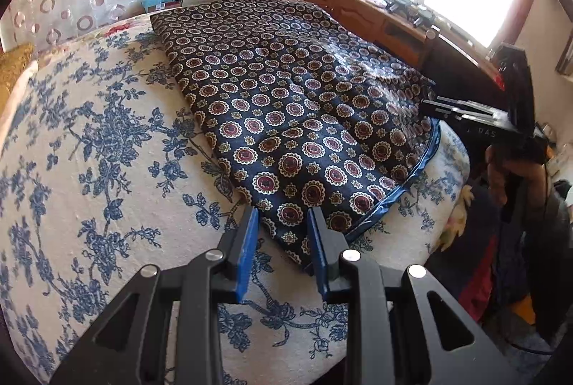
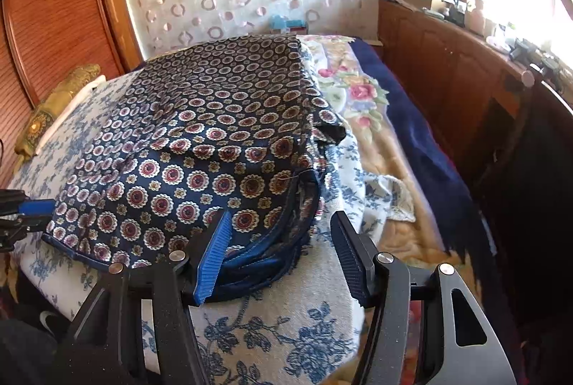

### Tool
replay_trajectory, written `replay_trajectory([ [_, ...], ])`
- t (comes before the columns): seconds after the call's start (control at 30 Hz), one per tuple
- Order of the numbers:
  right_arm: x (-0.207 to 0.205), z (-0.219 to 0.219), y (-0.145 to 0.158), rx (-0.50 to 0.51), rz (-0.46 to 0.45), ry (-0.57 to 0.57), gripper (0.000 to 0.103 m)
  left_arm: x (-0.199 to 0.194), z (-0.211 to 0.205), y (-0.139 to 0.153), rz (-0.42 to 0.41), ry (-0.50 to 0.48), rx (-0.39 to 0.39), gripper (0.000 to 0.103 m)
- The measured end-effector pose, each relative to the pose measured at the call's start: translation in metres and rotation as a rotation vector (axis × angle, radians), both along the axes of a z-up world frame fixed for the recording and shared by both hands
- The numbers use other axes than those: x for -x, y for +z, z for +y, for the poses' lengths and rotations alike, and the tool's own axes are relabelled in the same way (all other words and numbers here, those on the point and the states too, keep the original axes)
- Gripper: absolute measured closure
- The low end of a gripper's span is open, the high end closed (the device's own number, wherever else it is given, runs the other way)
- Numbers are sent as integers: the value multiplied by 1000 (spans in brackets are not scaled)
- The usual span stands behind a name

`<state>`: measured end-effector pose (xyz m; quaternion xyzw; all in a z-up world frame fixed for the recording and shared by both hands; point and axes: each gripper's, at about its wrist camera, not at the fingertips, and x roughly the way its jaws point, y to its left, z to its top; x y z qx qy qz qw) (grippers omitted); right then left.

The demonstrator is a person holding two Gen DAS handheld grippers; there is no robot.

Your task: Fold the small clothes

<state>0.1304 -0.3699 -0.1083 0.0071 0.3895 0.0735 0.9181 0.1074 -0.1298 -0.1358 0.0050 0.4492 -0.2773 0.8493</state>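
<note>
A dark navy garment (image 1: 286, 105) with red and cream medallions and a blue satin hem lies spread on the bed. It also shows in the right wrist view (image 2: 200, 148), its near hem bunched in folds. My left gripper (image 1: 283, 216) is open, its blue-padded fingers just above the garment's near corner, holding nothing. My right gripper (image 2: 283, 224) is open wide over the bunched hem, empty. The right gripper also shows at the garment's far right edge in the left wrist view (image 1: 465, 114). The left gripper's blue pad shows at the garment's left corner in the right wrist view (image 2: 34, 207).
The bed has a white sheet with blue flowers (image 1: 89, 152). A floral blanket with a navy border (image 2: 376, 120) lies to the right. A wooden cabinet (image 2: 447, 80) with clutter stands under the window. A gold cushion (image 2: 53, 105) lies by the wooden headboard.
</note>
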Motion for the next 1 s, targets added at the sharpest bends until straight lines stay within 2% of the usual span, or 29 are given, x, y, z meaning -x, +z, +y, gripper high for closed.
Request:
replay_trajectory([
  [0.1, -1, 2, -3, -9, 6, 4, 44, 0, 4, -1, 19, -8, 48, 77],
  [0.27, 3, 8, -7, 17, 6, 14, 51, 7, -1, -1, 7, -36, 33, 81],
  [0.37, 4, 6, -7, -3, 14, 6, 55, 8, -2, 0, 6, -44, 28, 83],
  [0.5, 4, 3, -6, -4, 21, 5, 70, 4, -2, -2, 25, -70, 56, 102],
  [0.63, 5, -2, -5, -27, 26, 0, 71, 7, -4, 2, -2, -75, 74, 103],
  [0.8, 10, -1, -4, -9, 30, -8, 68, 8, -1, 28, -73, -60, 148, 103],
  [1.0, 16, -2, 2, 1, 20, -37, 66, 2, -1, 56, -138, -48, 175, 103],
])
